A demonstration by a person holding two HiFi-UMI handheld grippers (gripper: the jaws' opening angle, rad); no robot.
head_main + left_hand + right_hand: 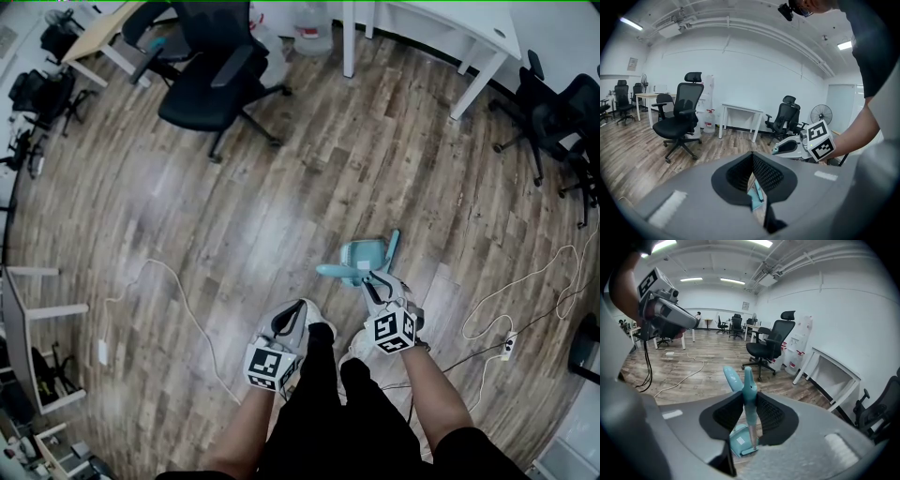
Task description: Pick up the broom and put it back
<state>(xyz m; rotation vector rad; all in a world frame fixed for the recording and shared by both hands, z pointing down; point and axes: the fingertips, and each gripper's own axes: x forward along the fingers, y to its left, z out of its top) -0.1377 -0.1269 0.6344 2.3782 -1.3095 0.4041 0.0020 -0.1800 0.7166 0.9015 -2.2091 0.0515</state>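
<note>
In the head view the person stands on a wood floor (281,187) with both arms reaching forward. The left gripper (296,311) is low by the person's legs, its fingers together and carrying nothing. The right gripper (375,279) is just beside it to the right and reaches into a teal set standing on the floor: the broom (394,246), whose handle rises past the fingertips, and a dustpan (361,253) right against it, with its own handle pointing left. A white cable (178,298) trails over the floor to the left and a power strip (507,347) lies well to the right. A black chair (211,70) and a white desk (445,28) stand far off near the top. In the left gripper view the black fingers (771,174) meet at their tips with nothing between them. Through the narrow gap lower down a bit of teal shows on the floor beyond, though which part of the set it is cannot be told. The right gripper hangs to the right, beyond the fingers. The chair and desk stand against the far white wall. In the right gripper view the broom handle (749,401) stands upright between the fingers (774,416), which are clenched on it from both sides. Its top sticks up above them and its foot is down beside the dustpan (736,439) on the floor. The dustpan's handle leans up just left of the gripped one. The left gripper shows at the upper left.
</note>
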